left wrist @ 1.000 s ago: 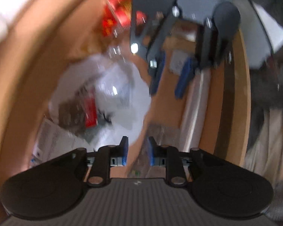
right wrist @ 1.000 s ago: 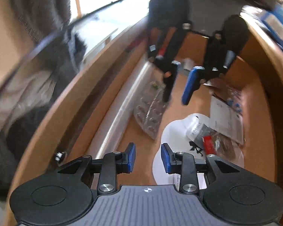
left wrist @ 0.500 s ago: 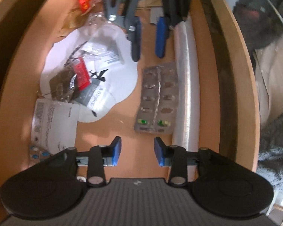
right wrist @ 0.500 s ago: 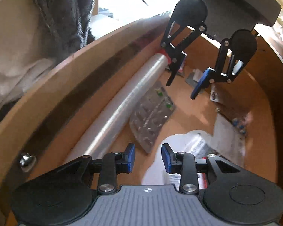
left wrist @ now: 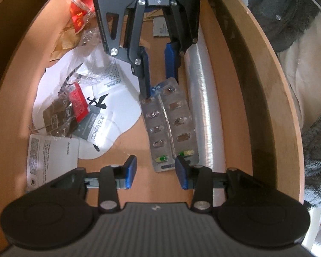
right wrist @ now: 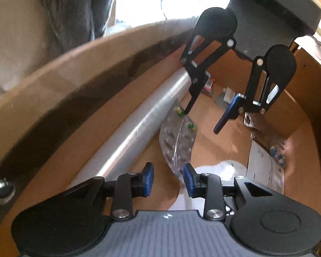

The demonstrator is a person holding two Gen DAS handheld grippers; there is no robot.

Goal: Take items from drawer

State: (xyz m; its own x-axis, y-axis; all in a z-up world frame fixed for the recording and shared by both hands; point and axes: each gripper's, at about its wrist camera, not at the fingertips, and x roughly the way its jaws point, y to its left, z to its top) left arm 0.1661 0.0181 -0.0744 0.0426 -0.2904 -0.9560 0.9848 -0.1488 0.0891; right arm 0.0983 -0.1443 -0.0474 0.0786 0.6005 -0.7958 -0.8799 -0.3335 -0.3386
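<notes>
A home: cluttered wooden drawer [left wrist: 241,98] of pill blisters [left wrist: 171,126], leaflets [left wrist: 51,158], fleece clothing [left wrist: 289,10] nearby

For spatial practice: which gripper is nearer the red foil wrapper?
Right. The right gripper is beside the red foil wrapper; the left gripper is at the drawer's opposite end.

A dark grey fleece garment [left wrist: 286,10] fills the left wrist view at one to two o'clock, outside the drawer's wooden rim [left wrist: 265,68]. Below it, at three o'clock, lies a beige cloth [left wrist: 301,70] with soft folds. More grey fleece [left wrist: 316,150] hangs at four o'clock, touching the beige cloth's lower edge. In the right wrist view the same dark fleece [right wrist: 75,10] sits at eleven o'clock, with beige cloth [right wrist: 12,32] beside it at ten o'clock. At twelve o'clock there is a bright, washed-out surface [right wrist: 139,6] crossed by a thin dark cable [right wrist: 163,2]; its details cannot be made out.
</notes>
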